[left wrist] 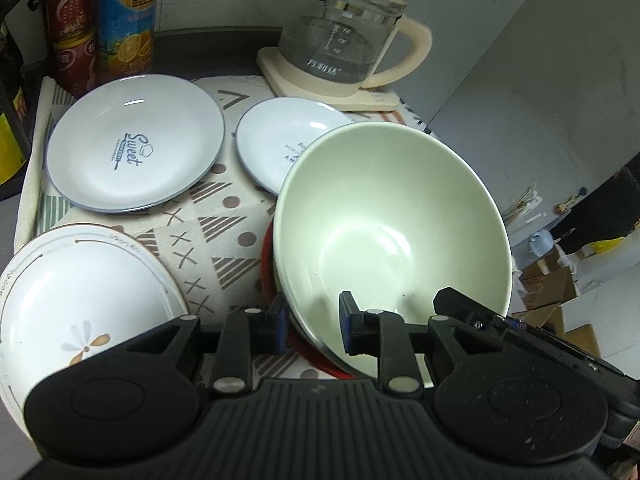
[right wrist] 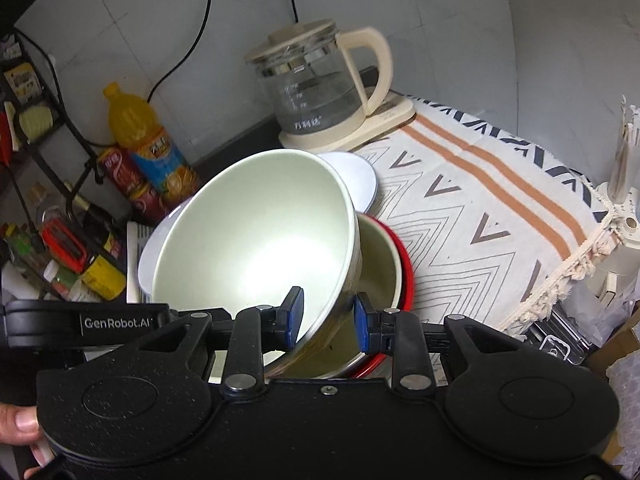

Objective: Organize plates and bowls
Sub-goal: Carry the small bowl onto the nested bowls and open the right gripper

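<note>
The pale green bowl (left wrist: 392, 232) is tilted over a red-rimmed bowl (right wrist: 384, 280) near the tabletop's front edge, apparently so it can be lowered in and nested; both grippers grip it by the rim. The left gripper (left wrist: 312, 320) has its fingers closed narrow on the rim's near left wall — one inside, one outside; the right gripper (right wrist: 329, 318) pinches the near right wall likewise. Two holds probably steady a wide, smooth bowl against slipping.

Around it on the patterned cloth (left wrist: 224, 232): a "Sweet" plate (left wrist: 136, 144) toward the back left corner; a smaller blue-rimmed plate (left wrist: 280, 136) beside it, partly hidden behind the bowl; a flower plate (left wrist: 80, 292) at the front left. A glass kettle (left wrist: 340, 40) stands at the back edge — well apart; bottles and cans (left wrist: 100, 28) crowd the back left corner.
</note>
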Available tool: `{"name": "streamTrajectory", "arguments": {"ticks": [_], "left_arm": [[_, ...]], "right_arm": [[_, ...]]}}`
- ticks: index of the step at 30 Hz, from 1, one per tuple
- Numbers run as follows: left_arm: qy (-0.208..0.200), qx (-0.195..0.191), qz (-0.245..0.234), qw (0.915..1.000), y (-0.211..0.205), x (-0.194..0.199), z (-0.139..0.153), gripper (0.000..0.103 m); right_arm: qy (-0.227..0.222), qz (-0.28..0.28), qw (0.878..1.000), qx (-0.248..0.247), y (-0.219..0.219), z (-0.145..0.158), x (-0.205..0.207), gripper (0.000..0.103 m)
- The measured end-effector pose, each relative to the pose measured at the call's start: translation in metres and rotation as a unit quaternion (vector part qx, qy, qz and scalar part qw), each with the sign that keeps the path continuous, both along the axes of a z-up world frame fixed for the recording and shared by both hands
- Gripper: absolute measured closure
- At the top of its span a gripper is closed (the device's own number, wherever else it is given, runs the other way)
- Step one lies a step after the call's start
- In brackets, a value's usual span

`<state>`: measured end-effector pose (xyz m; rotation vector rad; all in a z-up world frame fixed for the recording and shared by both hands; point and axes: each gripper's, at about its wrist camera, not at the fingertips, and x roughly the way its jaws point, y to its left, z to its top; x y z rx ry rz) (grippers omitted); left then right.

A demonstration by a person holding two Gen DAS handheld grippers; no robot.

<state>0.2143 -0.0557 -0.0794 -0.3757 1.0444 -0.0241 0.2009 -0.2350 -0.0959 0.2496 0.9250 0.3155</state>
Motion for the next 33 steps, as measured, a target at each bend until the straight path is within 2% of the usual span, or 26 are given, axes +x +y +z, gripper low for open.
{"name": "streamTrajectory", "arguments": {"ticks": [6,9,13,16,18,20,24,26,27,29,33], "left_arm": [[0.004,0.007,-0.013,0.9999,-0.001,0.005,-0.005,0.079],[0.006,0.015,-0.014,0.9998,-0.003,0.007,-0.005,0.078],[0.009,0.005,-0.015,0.9998,0.001,0.011,-0.007,0.07],[0.019,-0.007,-0.002,0.9998,0.007,0.014,-0.008,0.06],[0.018,-0.004,0.01,0.9998,0.011,0.015,-0.006,0.047],[0.014,0.001,0.02,0.9997,0.015,0.014,-0.003,0.04],[0.006,0.009,0.03,0.9995,0.021,0.012,0.005,0.036],[-0.001,0.016,0.031,0.9994,0.022,0.007,0.011,0.033],[0.001,0.019,0.03,0.9994,0.023,0.005,0.014,0.028],[0.003,0.021,0.027,0.9994,0.024,0.001,0.019,0.022],[-0.007,0.032,0.033,0.9989,0.03,-0.012,0.028,0.019]], "right_arm": [[0.016,0.0,1.0,-0.013,0.002,-0.01,0.005,0.075],[0.02,-0.004,1.0,-0.016,0.0,-0.013,0.007,0.071],[0.016,-0.007,0.999,-0.029,0.002,-0.01,0.012,0.068],[0.012,-0.005,0.999,-0.041,0.004,-0.005,0.013,0.056],[0.007,0.0,0.999,-0.041,0.004,-0.002,0.012,0.055],[0.003,0.001,0.999,-0.038,0.003,0.002,0.011,0.052],[-0.007,-0.004,1.0,-0.03,0.002,0.01,0.007,0.042],[-0.014,-0.005,0.999,-0.028,0.003,0.015,0.005,0.023],[-0.016,-0.006,0.999,-0.026,0.003,0.018,0.004,0.018],[-0.02,-0.008,0.999,-0.025,0.002,0.022,0.001,0.015],[-0.027,-0.011,0.999,-0.027,0.005,0.029,-0.008,0.008]]}}
